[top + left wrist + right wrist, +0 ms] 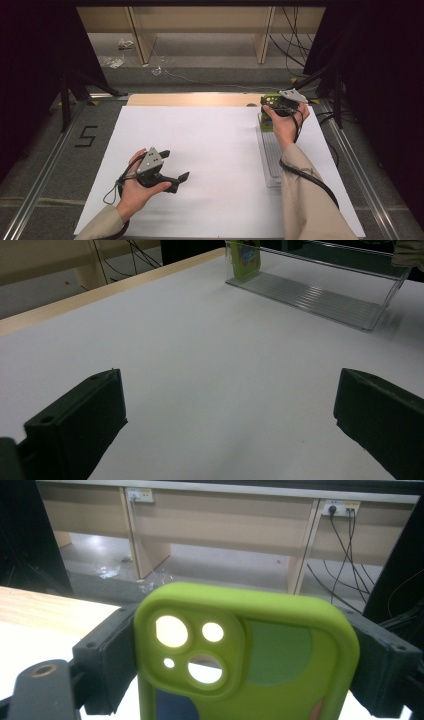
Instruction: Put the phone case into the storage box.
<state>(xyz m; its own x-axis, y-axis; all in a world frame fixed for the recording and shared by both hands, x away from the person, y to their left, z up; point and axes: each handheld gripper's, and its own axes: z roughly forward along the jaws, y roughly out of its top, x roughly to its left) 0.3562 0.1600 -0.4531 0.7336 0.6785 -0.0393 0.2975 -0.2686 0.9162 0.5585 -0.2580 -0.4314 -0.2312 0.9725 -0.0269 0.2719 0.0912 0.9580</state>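
A lime-green phone case (250,655) with camera cutouts stands upright between the jaws of my right gripper (247,662), which is shut on its two sides. From above, the right gripper (276,102) holds the green case (273,98) over the far end of a clear plastic tray (270,159). A second green case (246,259) stands in that tray's far end (320,296). My left gripper (172,170) rests low over the white sheet (215,165) at the left, open, its jaws wide apart with nothing between them (230,415).
The white sheet covers most of the wooden table (190,99). Metal rails (45,165) run along both sides, with a "5" marked on the grey floor (86,136). Wooden furniture legs (142,37) and cables (292,45) lie beyond the far edge.
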